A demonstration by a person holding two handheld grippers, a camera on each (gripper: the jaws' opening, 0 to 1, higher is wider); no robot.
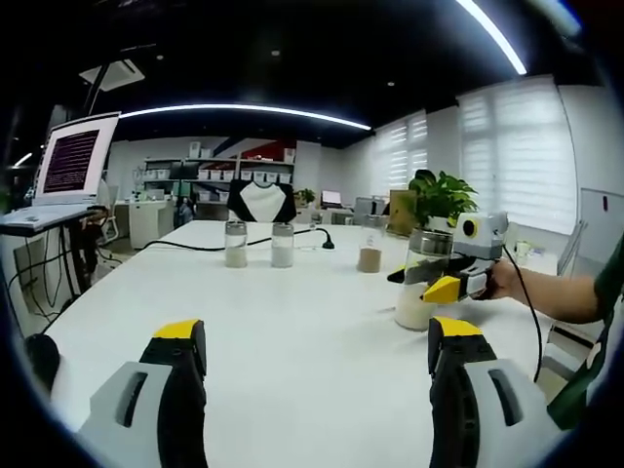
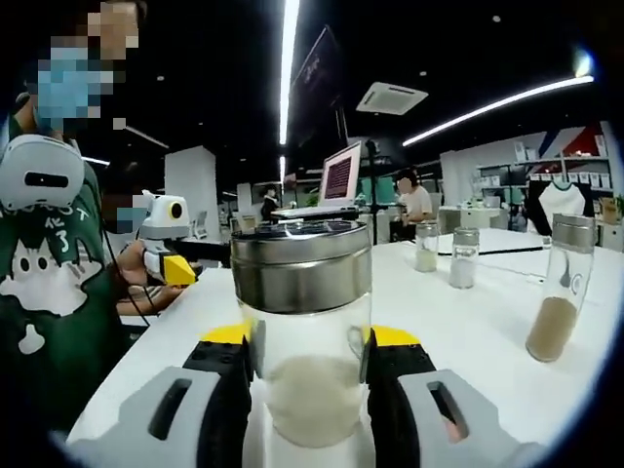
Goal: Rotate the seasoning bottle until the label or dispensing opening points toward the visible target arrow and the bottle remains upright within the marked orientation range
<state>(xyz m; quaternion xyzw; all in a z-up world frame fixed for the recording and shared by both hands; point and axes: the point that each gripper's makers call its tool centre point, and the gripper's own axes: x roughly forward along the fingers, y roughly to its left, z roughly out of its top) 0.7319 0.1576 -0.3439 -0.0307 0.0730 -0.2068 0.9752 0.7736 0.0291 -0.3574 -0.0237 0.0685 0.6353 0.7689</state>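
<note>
I saw a white table [image 1: 292,322]. Each hand-held gripper, left [image 1: 317,375] and right [image 2: 310,375], was grey and black with yellow jaw tips. The seasoning bottle [image 2: 304,331] was clear glass with a brushed silver lid and held pale, off-white powder. A second bottle [image 2: 564,288] held tan powder. The person's shirt [image 2: 39,292] was dark green with a white print.

The seasoning bottle [image 2: 304,331] is standing upright on the white table [image 1: 292,331], a clear glass jar wearing a wide brushed-metal lid and holding pale powder in its lower part. It is sitting toward the table's right side, near the edge, well apart from the other jars farther back. No label or opening is showing on the side facing here.
</note>
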